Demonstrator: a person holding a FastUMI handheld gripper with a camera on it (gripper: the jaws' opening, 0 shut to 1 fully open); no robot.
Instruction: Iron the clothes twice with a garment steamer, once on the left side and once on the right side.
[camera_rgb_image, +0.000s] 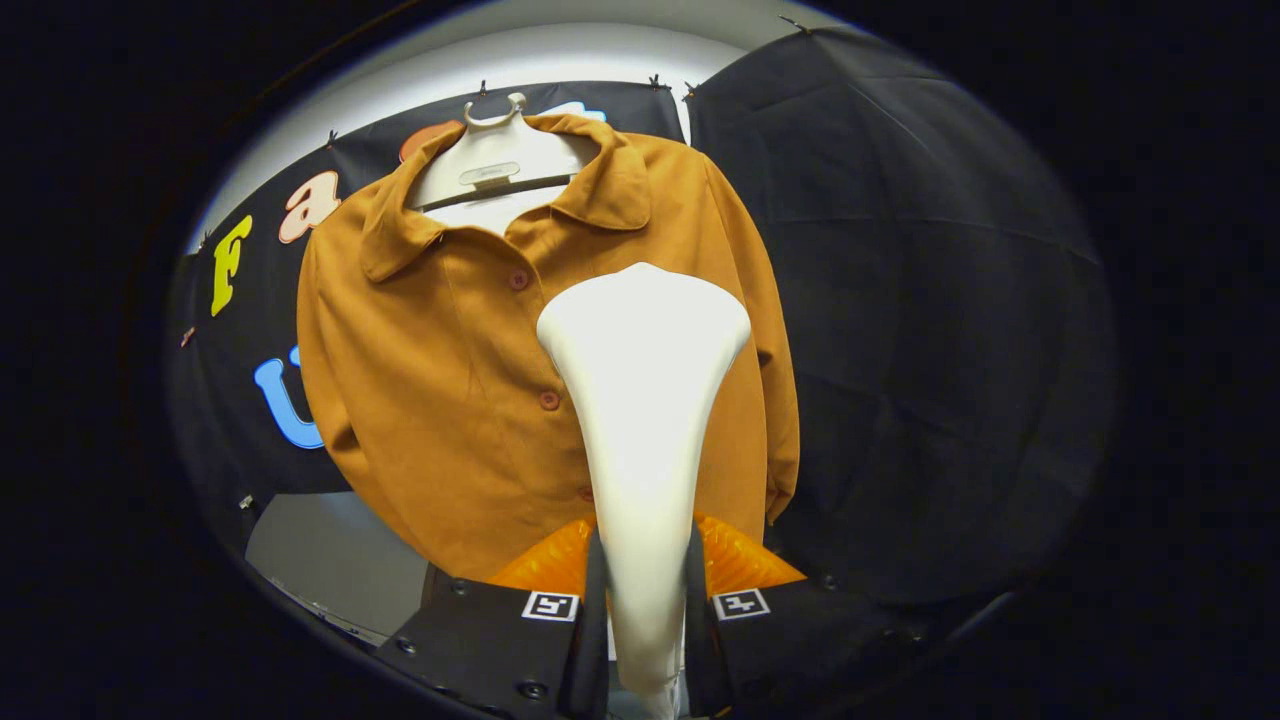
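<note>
While the jaws pinch the white steamer (640, 400), a brown shirt (450, 400) hangs against the booth's black cloth wall (920, 300).

Black cloth wall (900, 300); white hanger (495, 160)

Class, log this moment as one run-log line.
gripper: shut on steamer | steamer head raised before jacket, right of buttons | jacket on hanger

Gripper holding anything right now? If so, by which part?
Yes. The gripper is shut on the white garment steamer, both fingers pressing its narrow handle near the lower end; the wide head points toward the brown shirt.
</note>
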